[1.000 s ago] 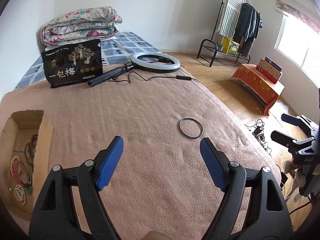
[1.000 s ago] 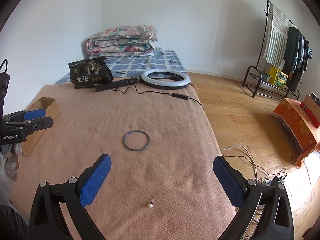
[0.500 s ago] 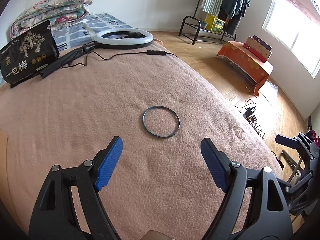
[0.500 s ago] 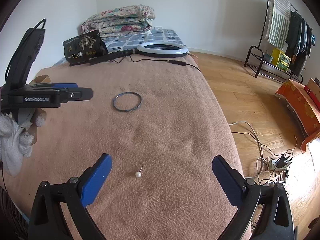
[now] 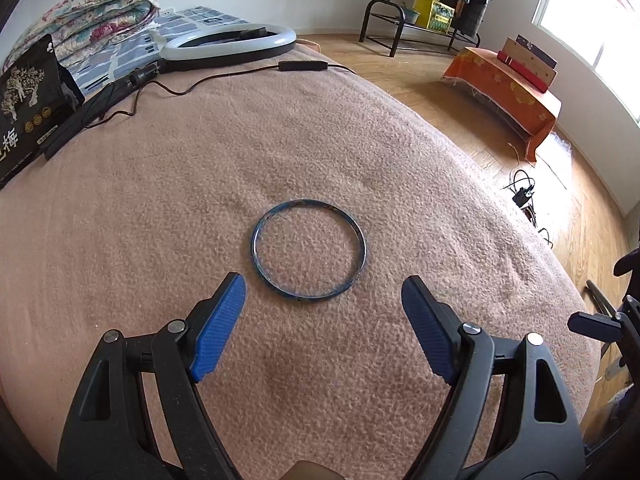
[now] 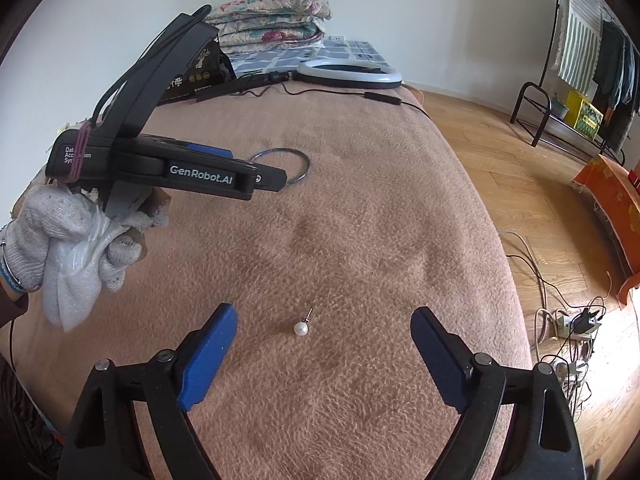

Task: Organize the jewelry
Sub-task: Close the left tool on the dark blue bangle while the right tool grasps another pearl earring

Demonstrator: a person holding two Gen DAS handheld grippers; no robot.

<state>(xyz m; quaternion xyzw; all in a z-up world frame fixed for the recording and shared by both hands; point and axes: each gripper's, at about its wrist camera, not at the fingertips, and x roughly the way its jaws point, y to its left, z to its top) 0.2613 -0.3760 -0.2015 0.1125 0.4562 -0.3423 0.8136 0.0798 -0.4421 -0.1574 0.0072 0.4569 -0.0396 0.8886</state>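
Note:
A thin dark blue bangle [image 5: 309, 251] lies flat on the brown blanket [image 5: 160, 208]. My left gripper [image 5: 323, 287] hangs open just short of it, the ring's near edge level with the blue fingertips. In the right wrist view the same bangle [image 6: 298, 159] peeks out behind the left gripper's black body [image 6: 200, 176], held by a white-gloved hand [image 6: 60, 236]. A pearl stud earring [image 6: 301, 327] rests on the blanket between the fingers of my right gripper [image 6: 323, 320]. Its jaws are closing, still wide apart, and the pads do not touch the pearl.
A ring light [image 5: 228, 42] with its cable, a black snack bag [image 5: 28, 96] and a folded quilt [image 5: 92, 4] lie at the bed's far end. To the right the bed drops to wooden floor with a power strip [image 6: 572, 320], an orange-covered bench [image 5: 508, 88] and a clothes rack [image 6: 580, 60].
Both grippers have sunk toward the blanket. The left one has moved over to the bangle, and the cardboard box has left its view. The right one's jaws have narrowed a little around the pearl earring.

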